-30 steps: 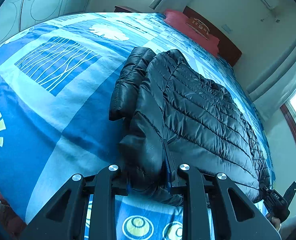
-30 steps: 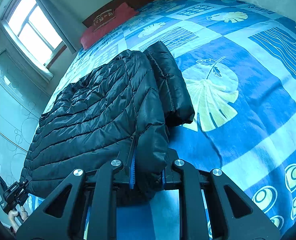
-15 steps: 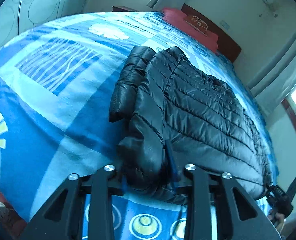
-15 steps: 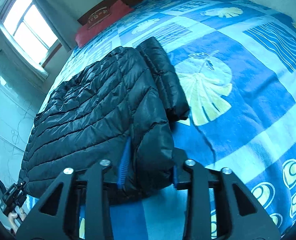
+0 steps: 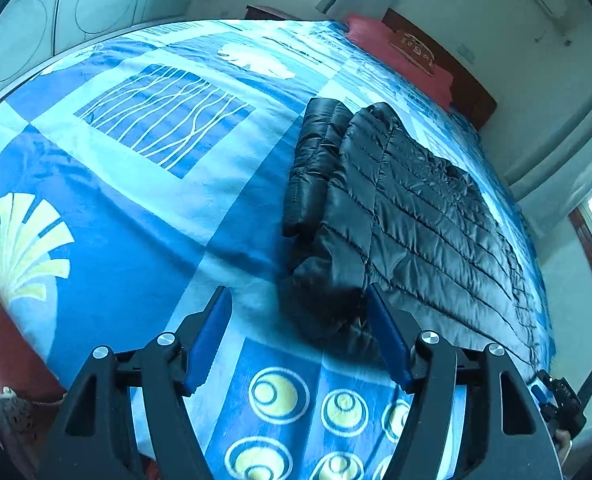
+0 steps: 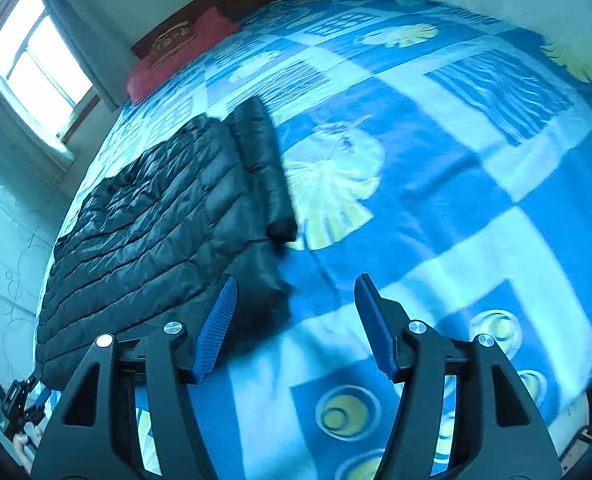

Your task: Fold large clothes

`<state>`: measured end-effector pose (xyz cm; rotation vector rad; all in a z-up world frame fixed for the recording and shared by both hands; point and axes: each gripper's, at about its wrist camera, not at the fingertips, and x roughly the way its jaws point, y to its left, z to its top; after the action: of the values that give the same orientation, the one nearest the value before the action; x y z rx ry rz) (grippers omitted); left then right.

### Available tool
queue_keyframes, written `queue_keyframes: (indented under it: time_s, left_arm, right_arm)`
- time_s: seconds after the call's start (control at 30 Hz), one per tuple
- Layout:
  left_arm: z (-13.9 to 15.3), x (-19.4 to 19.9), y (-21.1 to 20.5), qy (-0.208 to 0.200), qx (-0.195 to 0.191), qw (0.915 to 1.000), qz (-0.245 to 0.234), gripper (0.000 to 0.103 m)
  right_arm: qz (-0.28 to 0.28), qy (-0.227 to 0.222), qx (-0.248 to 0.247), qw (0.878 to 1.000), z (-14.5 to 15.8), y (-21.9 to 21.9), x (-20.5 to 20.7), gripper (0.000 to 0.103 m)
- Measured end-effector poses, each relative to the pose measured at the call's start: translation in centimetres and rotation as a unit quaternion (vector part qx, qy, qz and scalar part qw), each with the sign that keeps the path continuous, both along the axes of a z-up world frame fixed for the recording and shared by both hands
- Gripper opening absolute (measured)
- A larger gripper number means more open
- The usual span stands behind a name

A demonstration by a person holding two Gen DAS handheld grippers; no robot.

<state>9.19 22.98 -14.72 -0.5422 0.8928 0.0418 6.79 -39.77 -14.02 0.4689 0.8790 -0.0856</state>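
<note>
- Task item: the black quilted puffer jacket (image 5: 416,216) lies flat on the blue patterned bedspread (image 5: 144,208), along one side edge of the bed, with one sleeve folded beside the body; the hem end is nearest the foot edge.
- Left hand-held gripper (image 5: 300,336): jaws opening, blue pads clear of the fabric; the jacket's near corner sits between them but unpinched.
- Right hand-held gripper (image 6: 292,320): jaws opening, nothing pressed; the jacket's other near corner lies just beside its inner finger.
- Judgement: the jacket corners appear just released; a further fold likely remains.
- Risk: the slick puffy shell may spring back and undo the fold once unweighted.
- Risk: a pad could snag the hem as the grippers draw away, dragging the layers askew.
- Risk: the jacket's long side lies close to the bed's side edge; a sideways pull could slide it off.
- Open room: the wide stretch of bedspread on the sleeve side is bare; the red pillow (image 6: 180,48) at the head end is well apart.
</note>
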Motion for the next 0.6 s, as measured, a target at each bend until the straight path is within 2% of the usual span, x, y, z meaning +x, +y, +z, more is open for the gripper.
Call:
queue_keyframes:
  time_s: [0.07,0.1,0.13,0.2,0.23,0.37,0.5,0.6]
  left_arm:
    - [0.9,-0.4,0.1,-0.003,0.015,0.9999,-0.006,0.068]
    - [1.5,-0.5,0.3,-0.006,0.021,0.9997,-0.010,0.068]
    - [2.0,-0.4,0.4,-0.009,0.025,0.9995,-0.014,0.068]
    - [2.8,0.1,0.8,-0.014,0.026,0.9993,-0.023,0.070]
    - [3.1,0.5,0.9,-0.016,0.028,0.9991,-0.027,0.074]
    - [3.4,3.1,1.1,-0.011,0.041,0.9982,-0.043,0.075]
    - [2.7,6.0,1.3,0.005,0.030,0.9978,-0.059,0.075]
    - [2.4,8.0,1.1,0.011,0.045,0.9966,-0.068,0.075]
  right_arm:
    - [-0.006,0.003,-0.027,1.000,0.8,0.2,-0.2,0.055]
    - [-0.003,0.002,-0.034,0.999,1.2,0.4,-0.2,0.046]
    - [0.004,0.001,-0.040,0.999,1.6,0.9,0.0,0.040]
    - [0.026,-0.004,-0.043,0.999,2.4,2.6,0.6,0.039]
    - [0.041,-0.007,-0.044,0.998,2.7,3.7,1.0,0.039]
    - [0.115,-0.020,-0.048,0.992,3.6,9.3,3.3,0.039]
    - [0.190,-0.028,-0.049,0.980,4.0,16.5,6.6,0.039]
    - [0.230,-0.031,-0.050,0.971,4.5,20.8,8.6,0.039]
